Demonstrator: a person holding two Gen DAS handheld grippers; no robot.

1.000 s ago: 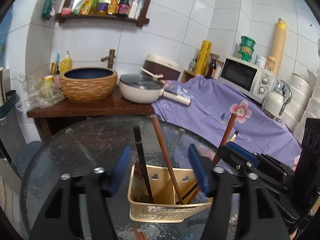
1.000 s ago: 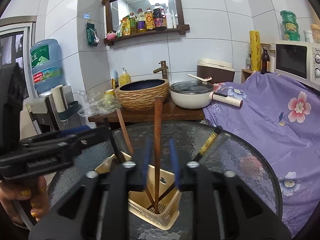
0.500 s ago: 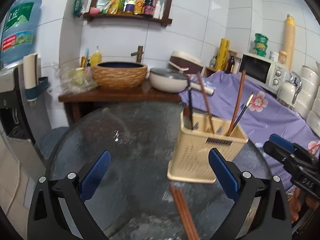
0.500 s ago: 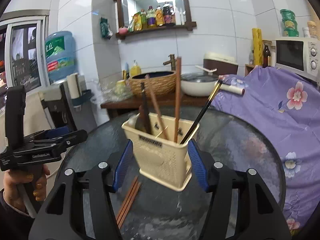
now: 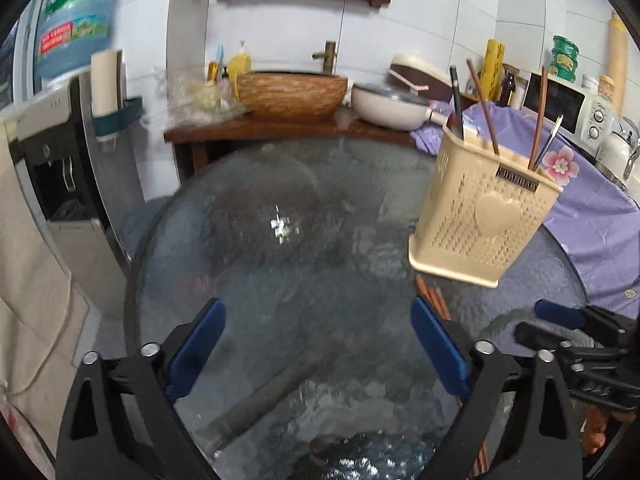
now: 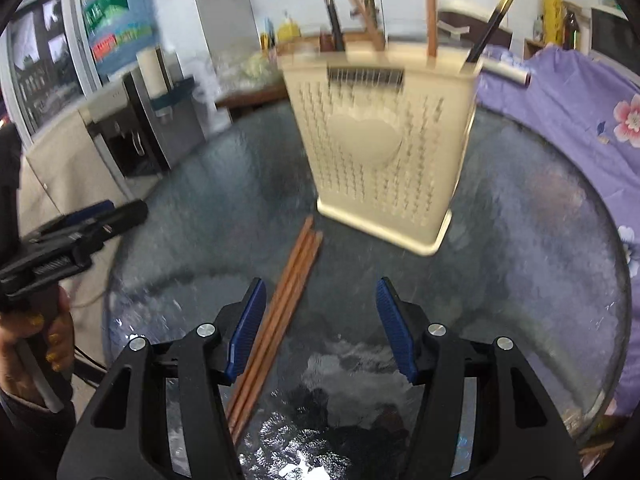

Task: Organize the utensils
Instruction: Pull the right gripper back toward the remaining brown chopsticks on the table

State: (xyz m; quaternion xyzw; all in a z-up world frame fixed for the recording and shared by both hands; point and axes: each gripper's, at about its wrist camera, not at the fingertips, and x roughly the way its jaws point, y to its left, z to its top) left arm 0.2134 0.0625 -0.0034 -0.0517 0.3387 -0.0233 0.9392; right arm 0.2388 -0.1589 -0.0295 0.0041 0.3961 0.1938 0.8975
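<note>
White-tiled kitchen walls are seen behind a round textured-glass table (image 6: 540,240), where a cream perforated plastic utensil basket (image 6: 384,148) stands at twelve o'clock and a bundle of thin brown wooden chopsticks (image 6: 280,308) lies loose at six. The right gripper (image 6: 320,328) is held half open with the sticks just inside its nine-o'clock pad, untouched. Light, stiff and slippery on glass, they are probably best pinched mid-length; the left gripper (image 5: 316,352), wide and closing, is empty.

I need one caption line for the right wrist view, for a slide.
Open right tool above brown chopsticks lying on the glass table, before the beige utensil holder.
</note>
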